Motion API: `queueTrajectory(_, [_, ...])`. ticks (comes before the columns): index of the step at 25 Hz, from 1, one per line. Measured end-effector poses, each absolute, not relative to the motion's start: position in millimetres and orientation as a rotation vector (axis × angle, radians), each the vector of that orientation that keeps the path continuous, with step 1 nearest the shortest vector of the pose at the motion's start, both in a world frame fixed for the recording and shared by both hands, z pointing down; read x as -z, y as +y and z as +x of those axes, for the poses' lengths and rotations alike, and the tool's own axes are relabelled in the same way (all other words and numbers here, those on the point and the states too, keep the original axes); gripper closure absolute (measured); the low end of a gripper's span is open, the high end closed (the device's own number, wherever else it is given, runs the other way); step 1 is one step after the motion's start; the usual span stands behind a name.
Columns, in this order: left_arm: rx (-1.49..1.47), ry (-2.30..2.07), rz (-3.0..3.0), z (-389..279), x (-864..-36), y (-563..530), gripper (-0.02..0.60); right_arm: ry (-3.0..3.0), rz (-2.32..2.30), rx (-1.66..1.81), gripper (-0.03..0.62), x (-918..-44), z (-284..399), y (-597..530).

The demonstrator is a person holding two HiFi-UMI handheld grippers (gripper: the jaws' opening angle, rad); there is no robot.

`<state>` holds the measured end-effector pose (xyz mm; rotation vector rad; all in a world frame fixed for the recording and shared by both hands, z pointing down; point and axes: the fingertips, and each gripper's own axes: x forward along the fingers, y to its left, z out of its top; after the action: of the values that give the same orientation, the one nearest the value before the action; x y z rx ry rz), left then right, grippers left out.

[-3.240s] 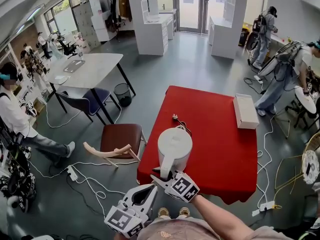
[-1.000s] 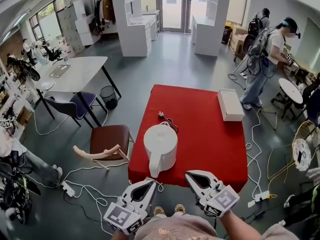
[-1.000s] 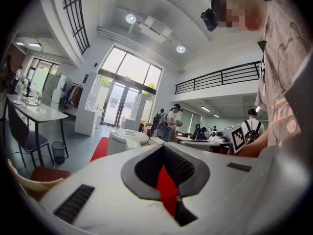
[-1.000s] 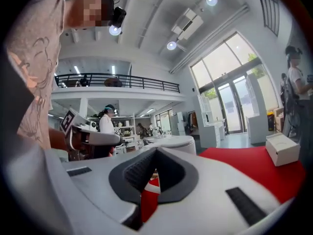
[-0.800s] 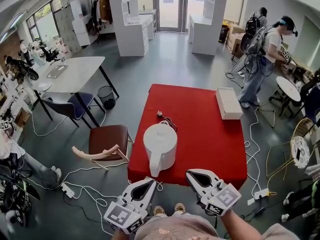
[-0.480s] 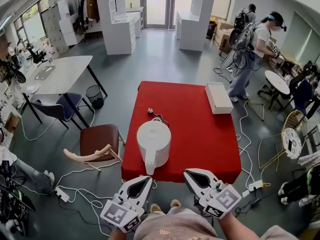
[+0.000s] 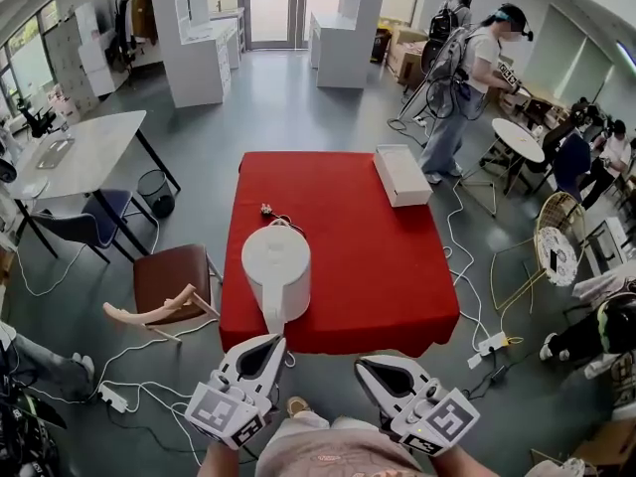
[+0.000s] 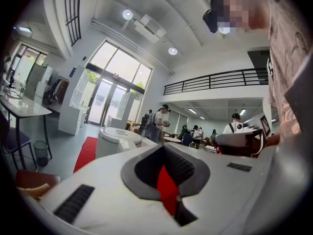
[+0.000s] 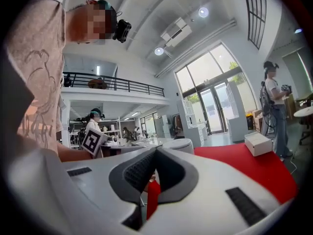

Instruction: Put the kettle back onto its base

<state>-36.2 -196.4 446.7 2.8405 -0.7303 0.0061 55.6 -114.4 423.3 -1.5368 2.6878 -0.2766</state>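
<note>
Apparently your task is all but done: the kettle (image 7: 276, 264) stands upright on the red table (image 7: 388, 266), near its left front corner, handle toward you, with the plug and cord (image 7: 270, 212) lying just behind it. The base does not show beneath it, so you cannot confirm the seating. Your left gripper (image 7: 266, 346) and right gripper (image 7: 366, 368) hang off the table's near edge, jaws pressed together on nothing. At most, a check that it sits flush remains.
</note>
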Motion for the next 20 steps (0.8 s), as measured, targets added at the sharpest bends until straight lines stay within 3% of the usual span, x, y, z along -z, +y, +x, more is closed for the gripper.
queueTrajectory(10, [-0.014,-0.764,2.882,-20,-434,-156,0.583,2.680,-1.512,0.252,0.591,-422,71,-75])
queueTrajectory(20, [-0.001,-0.861,2.864,-11,-419,-48,0.583,2.695,-1.409,0.220,0.591,-405,80,-2])
